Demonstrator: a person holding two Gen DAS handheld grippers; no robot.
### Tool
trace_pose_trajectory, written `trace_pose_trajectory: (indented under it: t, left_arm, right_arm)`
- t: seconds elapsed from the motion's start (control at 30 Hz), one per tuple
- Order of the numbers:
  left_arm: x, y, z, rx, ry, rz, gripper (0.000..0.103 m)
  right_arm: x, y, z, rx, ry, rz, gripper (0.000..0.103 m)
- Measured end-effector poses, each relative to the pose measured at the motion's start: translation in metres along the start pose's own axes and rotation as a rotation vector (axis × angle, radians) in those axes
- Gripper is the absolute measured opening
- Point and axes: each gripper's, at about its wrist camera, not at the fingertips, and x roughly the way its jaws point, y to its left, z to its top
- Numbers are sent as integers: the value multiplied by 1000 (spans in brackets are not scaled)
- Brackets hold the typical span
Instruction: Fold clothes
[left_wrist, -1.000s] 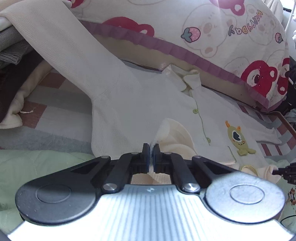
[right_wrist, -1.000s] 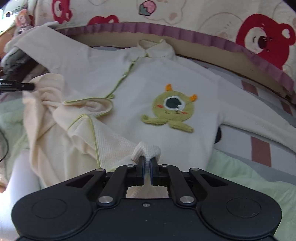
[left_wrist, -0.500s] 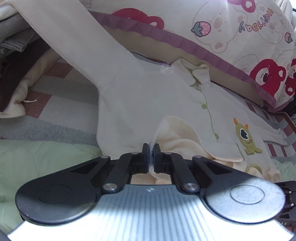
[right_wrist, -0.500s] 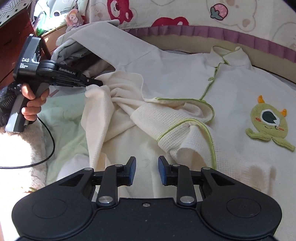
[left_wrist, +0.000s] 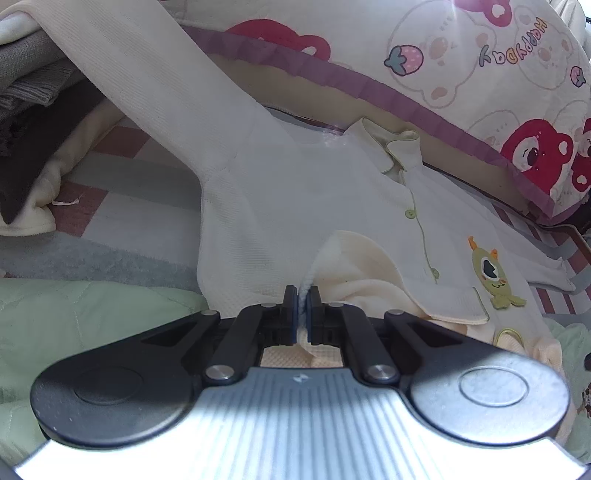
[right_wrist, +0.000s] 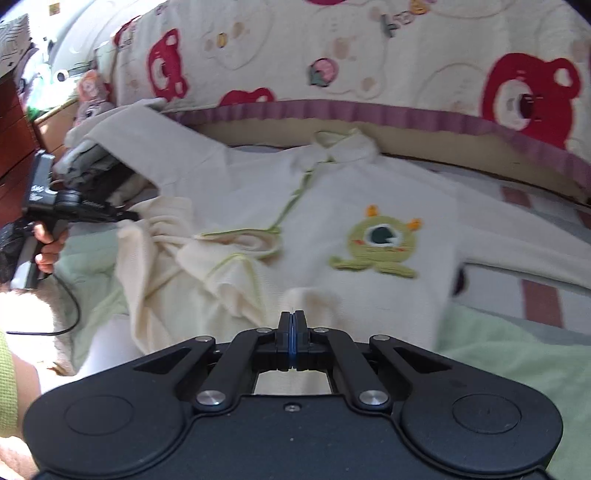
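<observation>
A cream button-up shirt (left_wrist: 295, 192) with a green monster patch (left_wrist: 491, 273) lies spread on the bed, its lower left part bunched up. My left gripper (left_wrist: 302, 299) is shut on a pinch of that cream fabric at the shirt's lower edge. The right wrist view shows the same shirt (right_wrist: 369, 192) and patch (right_wrist: 380, 243). There the left gripper (right_wrist: 131, 216), held by a hand, tugs the bunched hem at the left. My right gripper (right_wrist: 291, 321) hovers over the shirt's bottom edge, its pads pressed together with no cloth between them.
A bear-print quilt (left_wrist: 480, 74) with a purple frill runs along the far side. Folded clothes (left_wrist: 29, 81) are stacked at the far left, under one sleeve. A green quilted blanket (left_wrist: 74, 314) and a striped sheet (left_wrist: 122, 192) lie under the shirt. A cable (right_wrist: 70, 314) trails from the left gripper.
The right gripper let go of the shirt's hem, opened, swung left and back right, and closed with nothing in it. The left gripper kept its hold on the fabric.
</observation>
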Motion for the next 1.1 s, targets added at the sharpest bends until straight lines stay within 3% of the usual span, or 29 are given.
trace_pose_trajectory:
  t: [0.03, 0.1, 0.13, 0.17, 0.2, 0.23, 0.27, 0.33, 0.47, 0.57, 0.77, 0.9, 1.0, 1.1]
  left_arm:
    - [-1, 0, 0, 1, -3, 0, 4]
    - [-2, 0, 0, 1, -10, -2, 4]
    - [-3, 0, 1, 0, -13, -5, 4]
    - [-3, -1, 1, 0, -15, -8, 4]
    - [-3, -1, 2, 1, -16, -11, 4]
    - [-3, -2, 2, 2, -17, -15, 5]
    - [-3, -2, 2, 3, -16, -20, 4]
    - [-6, -3, 3, 10, -16, -48, 3]
    - [-25, 0, 5, -74, -12, -174, 3]
    - [-39, 11, 5, -181, 17, -245, 3]
    - [-65, 31, -3, -337, 61, -418, 3]
    - [-75, 30, -8, -369, 79, -513, 3]
    - [-83, 24, -9, -375, 79, -602, 3]
    - [-95, 19, -11, -360, 45, -631, 3]
  right_arm:
    - [-11, -13, -1, 8, -2, -86, 0]
    - [-25, -40, -3, 30, 16, -352, 0]
    - [-27, -53, -5, 38, 34, -512, 10]
    - [-24, -64, -7, 38, 63, -654, 14]
    - [-21, -68, -9, 33, 82, -695, 19]
    - [-19, -68, -9, 30, 90, -672, 21]
    - [-14, -64, -8, 50, 88, -588, 23]
    - [-1, -49, -3, 129, 68, -313, 43]
    - [46, -2, 14, 201, 75, 172, 43]
    - [92, 52, 30, 101, 126, 419, 43]
    - [156, 130, 56, -34, 158, 716, 45]
    - [173, 164, 74, -79, 123, 851, 64]
    - [183, 179, 85, -66, 100, 898, 65]
    - [202, 180, 91, 27, 162, 1014, 79]
